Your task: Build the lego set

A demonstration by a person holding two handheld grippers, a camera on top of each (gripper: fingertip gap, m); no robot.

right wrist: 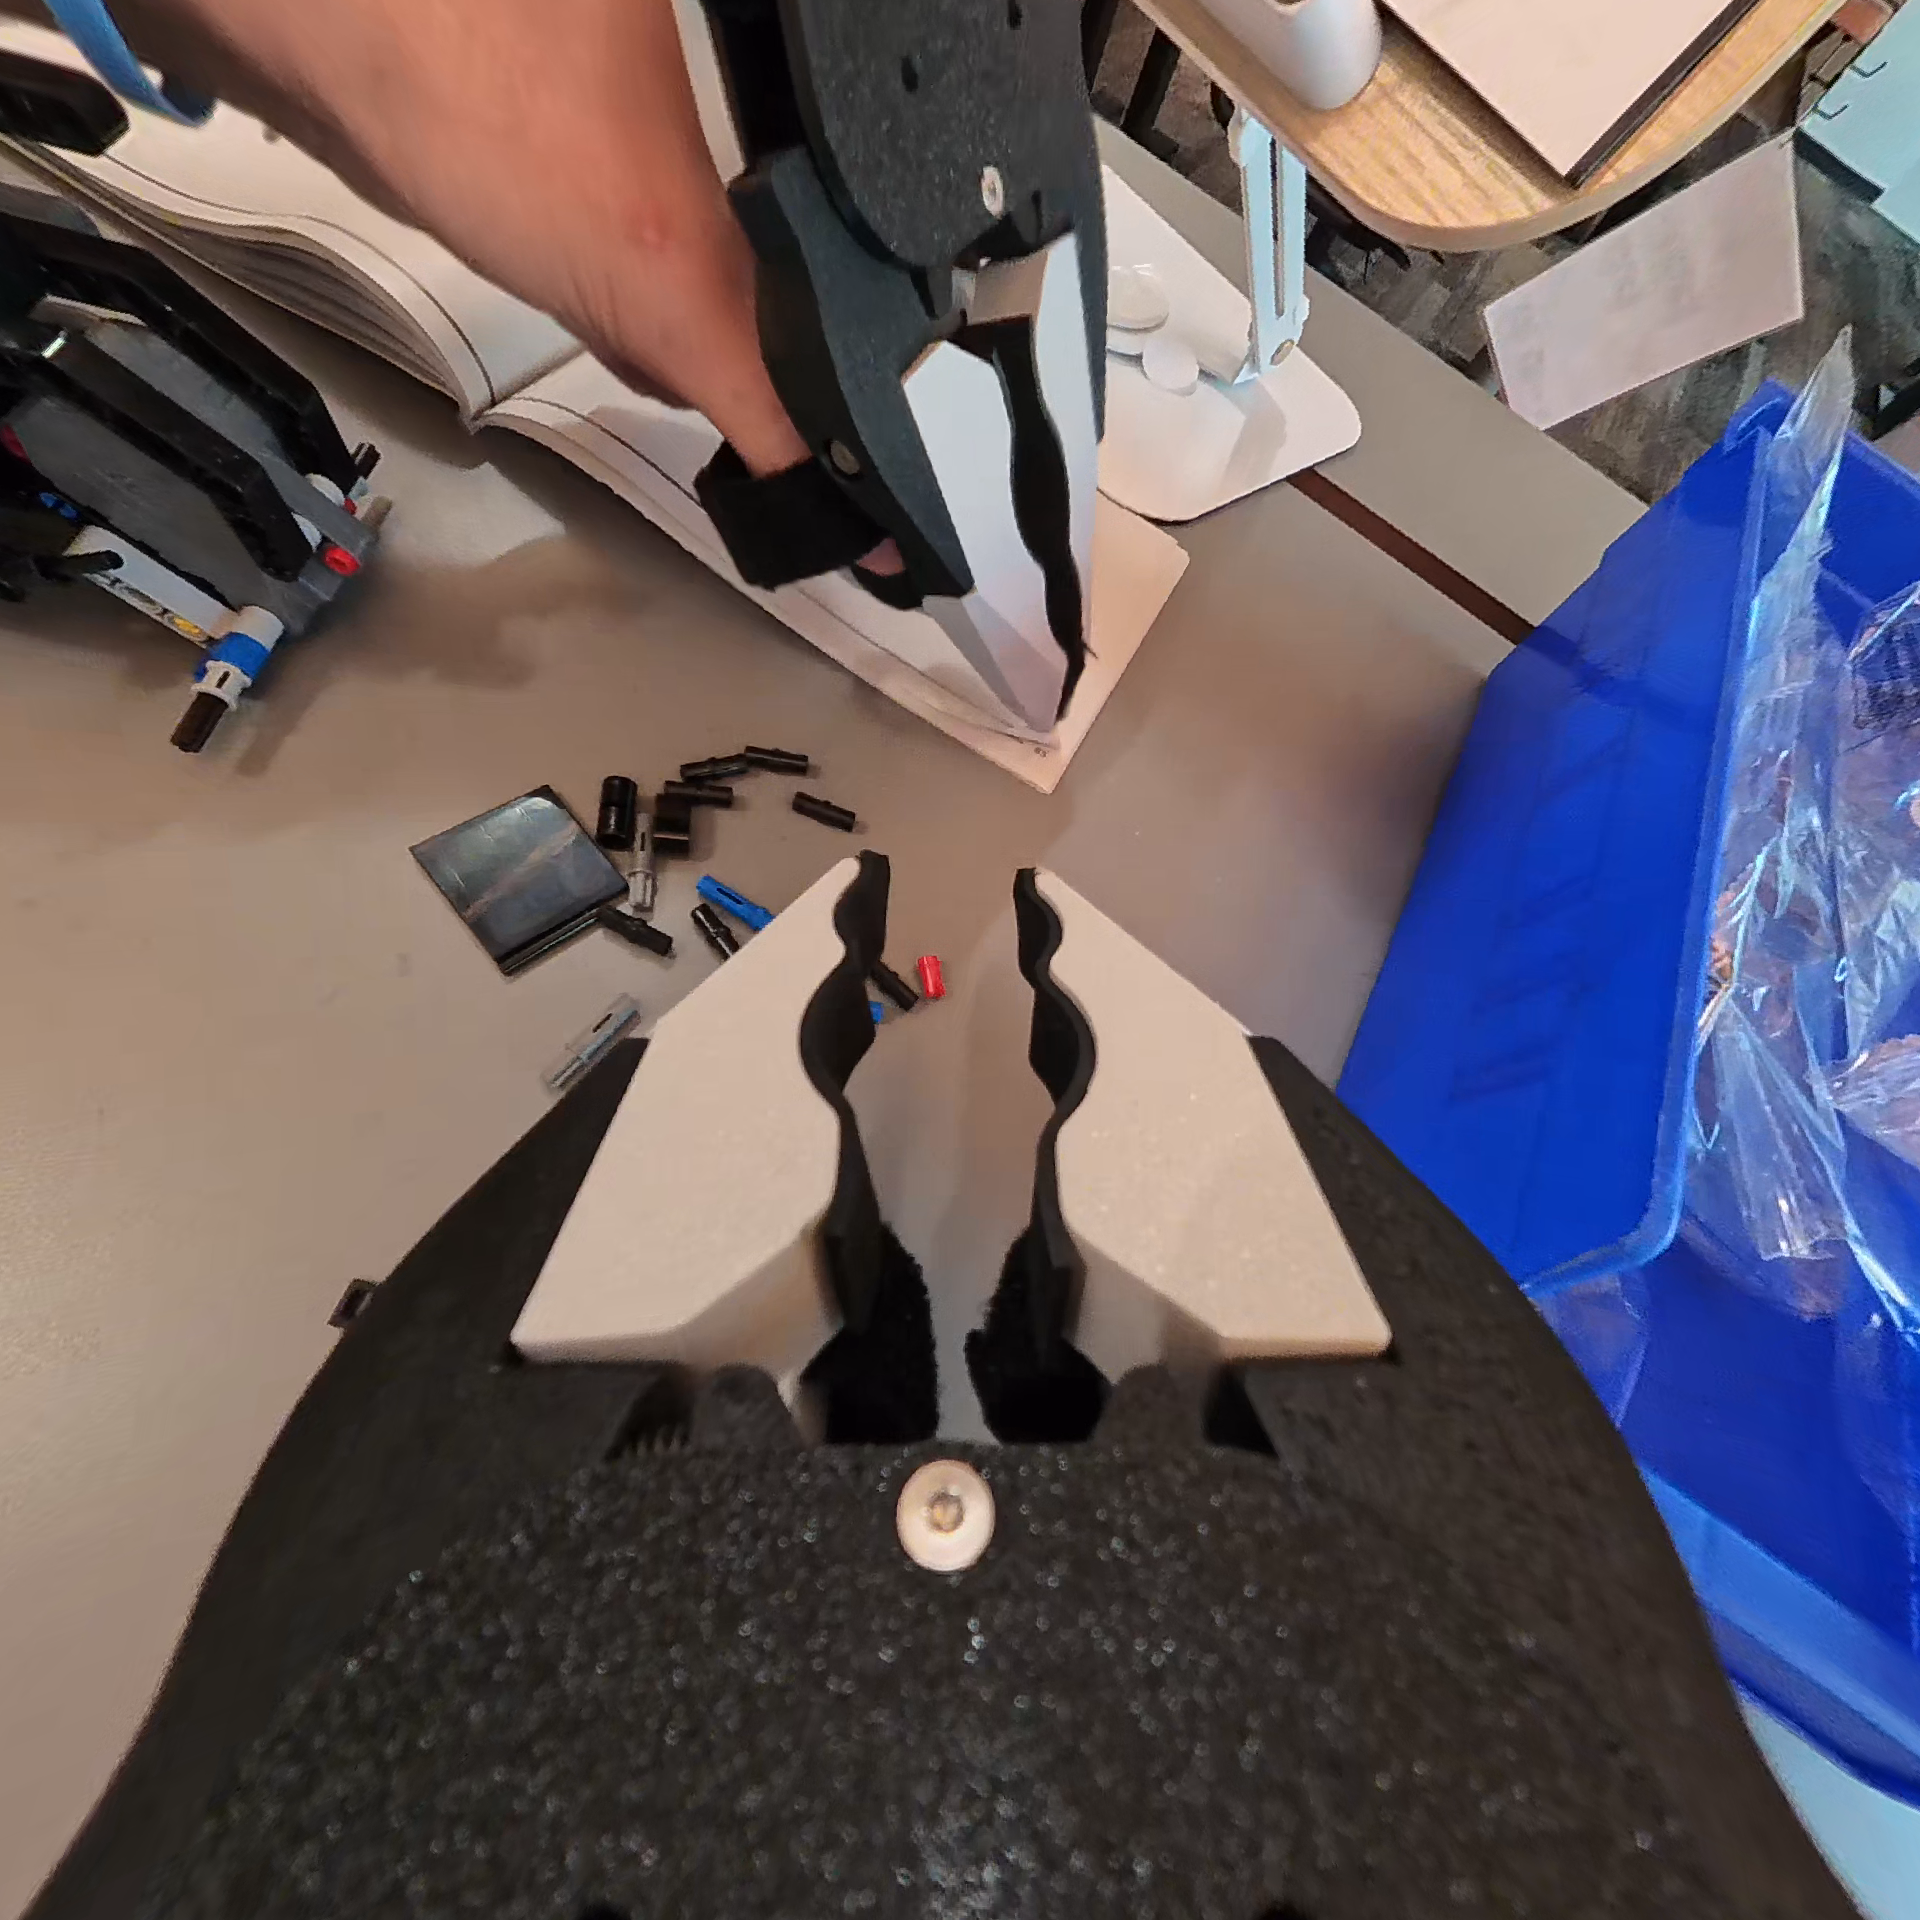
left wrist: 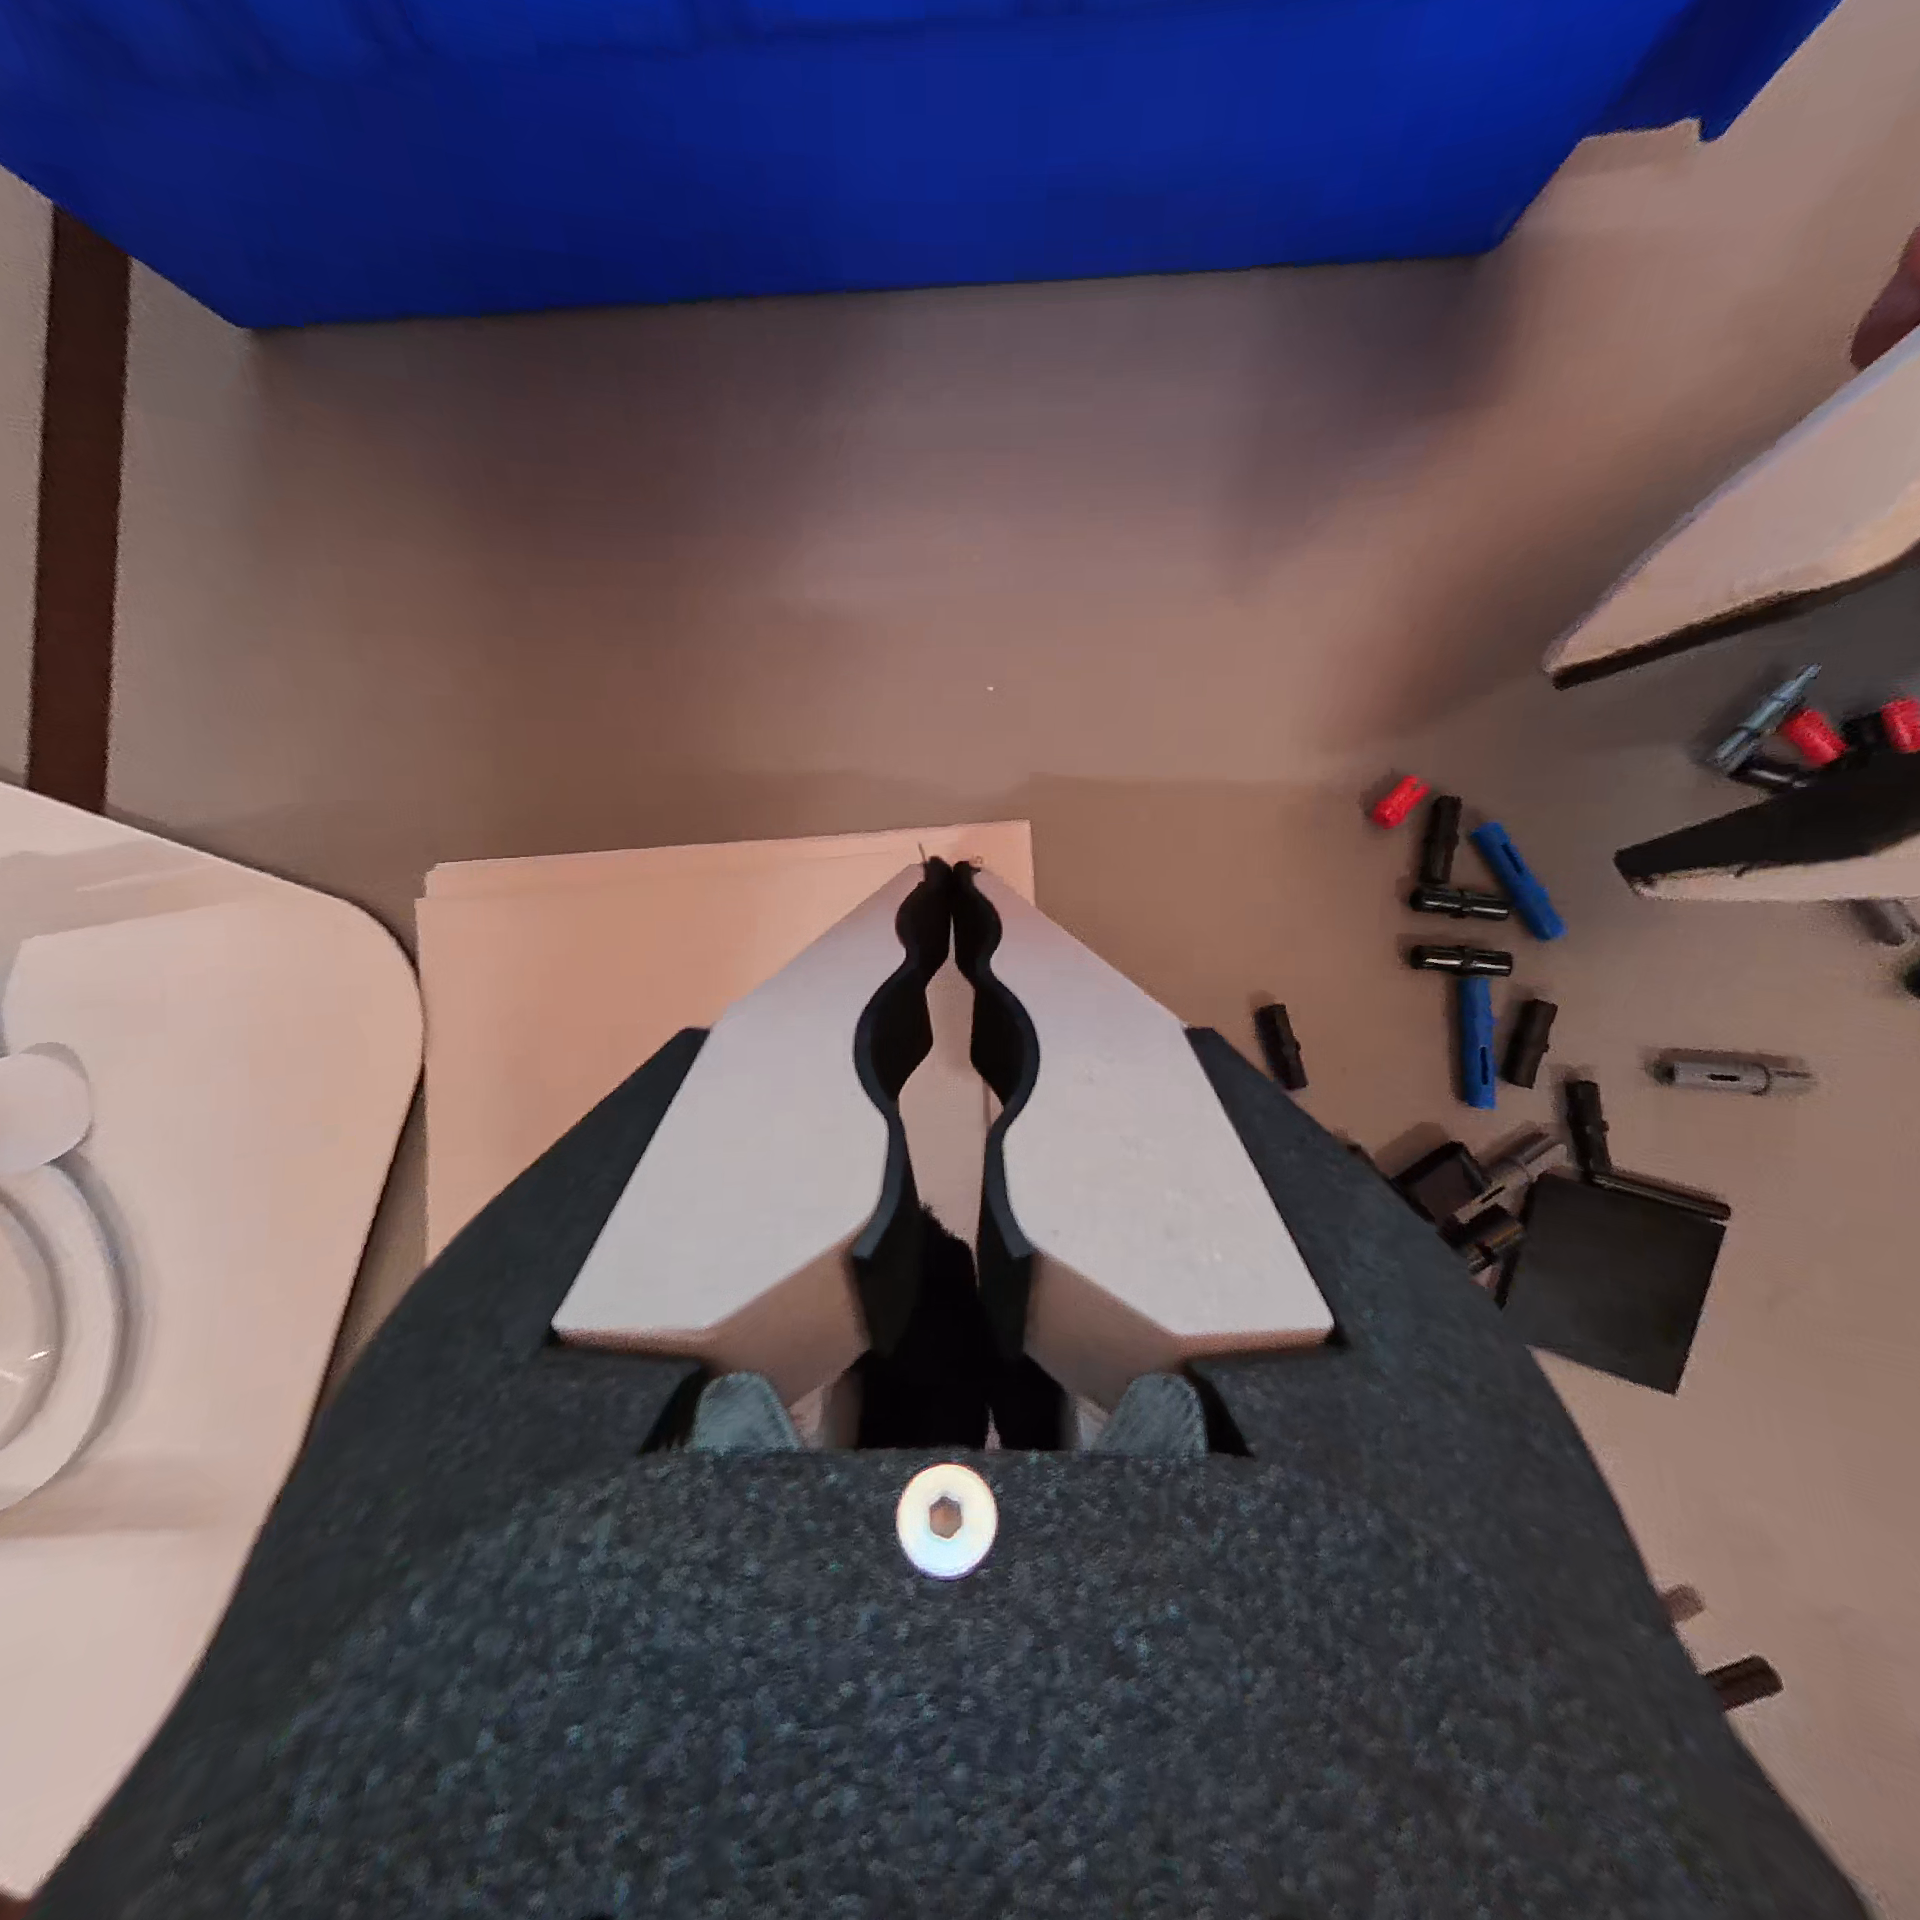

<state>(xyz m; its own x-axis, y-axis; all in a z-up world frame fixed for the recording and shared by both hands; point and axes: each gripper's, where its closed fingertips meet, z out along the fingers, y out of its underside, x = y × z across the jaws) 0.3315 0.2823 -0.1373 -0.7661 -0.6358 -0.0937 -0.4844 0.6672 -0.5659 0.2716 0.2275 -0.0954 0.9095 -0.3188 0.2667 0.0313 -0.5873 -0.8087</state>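
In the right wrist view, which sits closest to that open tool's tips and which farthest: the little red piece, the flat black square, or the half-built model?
From the right tool:
1. Red piece, between its tips.
2. Flat black square, to the left on the table.
3. Half-built model, far upper left.

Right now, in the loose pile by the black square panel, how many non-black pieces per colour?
Red piece: 1
Blue pieces: 2, the second mostly hidden behind a finger of the right claw
Grey pieces: 2, the second lying apart, nearer the camera
Total: 5
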